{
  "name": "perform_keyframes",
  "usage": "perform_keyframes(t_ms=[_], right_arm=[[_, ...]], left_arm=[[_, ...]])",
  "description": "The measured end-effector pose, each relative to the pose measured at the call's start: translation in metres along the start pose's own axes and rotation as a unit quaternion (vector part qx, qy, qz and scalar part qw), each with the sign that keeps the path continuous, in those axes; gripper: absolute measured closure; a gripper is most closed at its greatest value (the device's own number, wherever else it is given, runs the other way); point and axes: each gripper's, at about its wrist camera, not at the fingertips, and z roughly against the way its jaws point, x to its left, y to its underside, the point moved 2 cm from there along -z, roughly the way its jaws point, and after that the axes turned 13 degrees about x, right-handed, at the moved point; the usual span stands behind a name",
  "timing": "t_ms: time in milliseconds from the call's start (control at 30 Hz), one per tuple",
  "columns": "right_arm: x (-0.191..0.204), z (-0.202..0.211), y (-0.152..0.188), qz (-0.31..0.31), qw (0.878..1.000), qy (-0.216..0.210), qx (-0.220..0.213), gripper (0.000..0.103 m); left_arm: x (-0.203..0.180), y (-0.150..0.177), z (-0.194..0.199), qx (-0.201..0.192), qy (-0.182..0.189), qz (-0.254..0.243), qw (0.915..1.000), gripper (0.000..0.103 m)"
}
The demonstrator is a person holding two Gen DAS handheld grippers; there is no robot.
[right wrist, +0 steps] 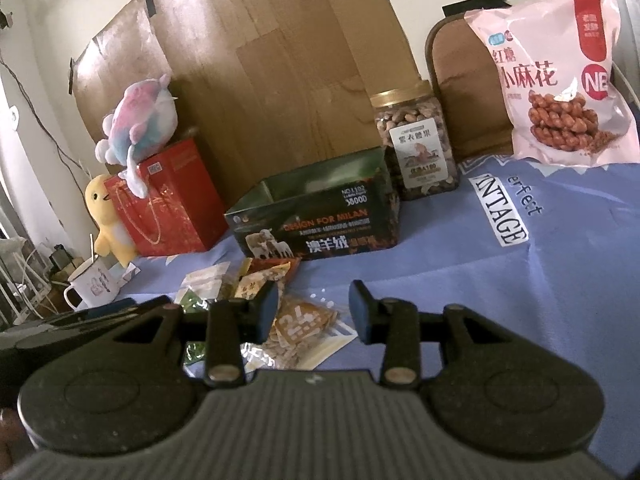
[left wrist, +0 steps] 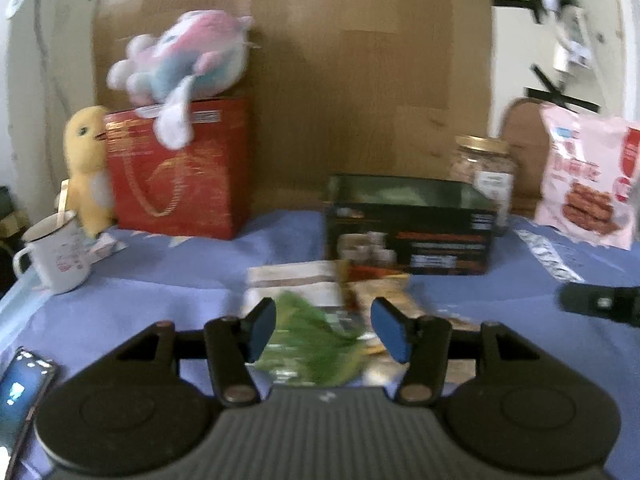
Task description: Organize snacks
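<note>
the dark open box (right wrist: 316,216) sits mid-cloth, and the heap of small snack packets (right wrist: 256,280) lies just on the near side of it, between the box and both tools. the left gripper (left wrist: 323,330) is nearer: its jaws are released around a green packet (left wrist: 316,344), pads not pressing, though blur hides the packet's long axis. the right gripper (right wrist: 313,312) hangs released and empty over an orange packet (right wrist: 302,326).
</note>
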Motion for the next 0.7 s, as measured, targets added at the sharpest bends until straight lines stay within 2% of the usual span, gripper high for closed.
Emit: perform_keyframes(t_ms=[233,433,600,700], right_arm=[[0.007,-0.022,0.001,0.021,0.999,-0.009,0.027,0.061],[0.044,-0.056,0.005,0.084,0.994,-0.025,0.068,0.061],[0.077,-0.085,0.000,0.155,0.985,-0.029,0.077,0.061],[0.085,-0.106,-0.010,0.146,0.985,-0.033,0.091,0.061]], left_arm=[[0.063,0.011,-0.014,0.005,-0.016,0.071,0.9973,0.050],[0.085,0.017,-0.020,0.007,-0.009,0.095,0.9955,0.050],[0.099,0.017,-0.029,0.013,0.007,0.113,0.9935,0.051],[0.105,0.016,-0.034,0.016,0.011,0.120,0.9926,0.051]])
